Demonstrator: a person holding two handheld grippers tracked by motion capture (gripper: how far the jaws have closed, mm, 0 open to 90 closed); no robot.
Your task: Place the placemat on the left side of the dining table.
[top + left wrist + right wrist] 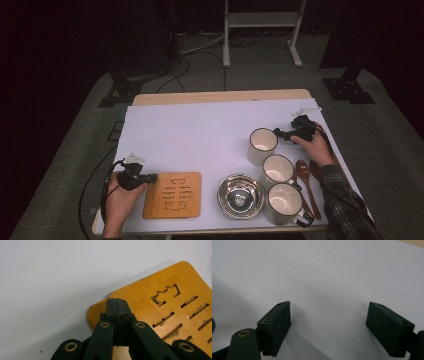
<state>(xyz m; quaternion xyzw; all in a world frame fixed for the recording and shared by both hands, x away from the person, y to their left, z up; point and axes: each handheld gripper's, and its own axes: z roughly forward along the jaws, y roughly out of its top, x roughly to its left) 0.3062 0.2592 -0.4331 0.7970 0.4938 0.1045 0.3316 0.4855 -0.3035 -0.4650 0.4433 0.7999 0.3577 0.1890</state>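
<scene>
A slotted wooden trivet (172, 196) lies at the table's front left, and in the left gripper view this trivet (162, 302) seems to rest on a second board that peeks out beneath its corner. My left gripper (150, 178) is shut, and the tips of the left gripper (116, 301) sit over the trivet's corner with nothing seen between the jaws. My right gripper (281, 134) stands open beside the handle of the farthest white mug (262, 145). Seen from its own camera, the right gripper (329, 315) has only bare white table between its jaws.
Two more white mugs (278, 169) (284, 202) stand in a row toward the front right. A steel bowl (240, 196) sits left of them, and two dark wooden spoons (303, 175) lie to their right. The white table cover (200, 130) stretches behind.
</scene>
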